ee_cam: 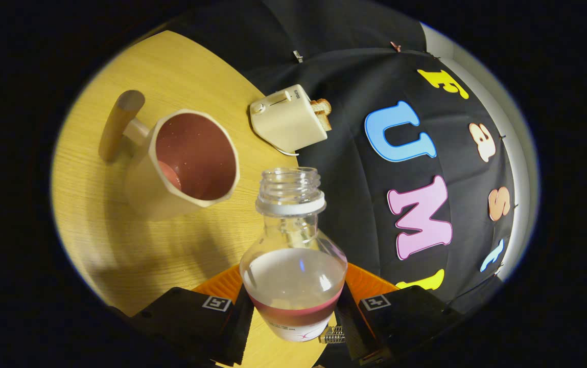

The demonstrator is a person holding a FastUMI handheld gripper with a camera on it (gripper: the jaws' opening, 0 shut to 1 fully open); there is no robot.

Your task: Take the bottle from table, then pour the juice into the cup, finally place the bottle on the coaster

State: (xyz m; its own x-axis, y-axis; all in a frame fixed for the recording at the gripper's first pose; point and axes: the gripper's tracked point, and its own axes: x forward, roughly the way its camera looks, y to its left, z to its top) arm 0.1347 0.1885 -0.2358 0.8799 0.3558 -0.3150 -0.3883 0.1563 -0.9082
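Nearest of all, the gripper (293, 312) has its 2 fingers closed part way, one on each side of the bottle (293, 255), pressing on its lower body so that it is held fast. The bottle is open, no cap on its neck, and there is reddish juice in the lower part, with the level line running slantwise across the glass. That fits a bottle carried off the table and tipped a little, though I cannot tell how high it is lifted. An orange thing (370, 283) shows just behind the bottle on both sides; it may be the coaster, I cannot say for sure.

Beyond the bottle's mouth, a bit to one side, stands the cup (186, 163) on the wooden table (119, 245), its wide opening turned towards the bottle and its wooden handle (119, 125) pointing away. There looks to be a little red juice at its bottom already. I judge the pouring step is in hand.

Farther off, by the table's edge, sits a cream toaster (288, 120) with bread in it.
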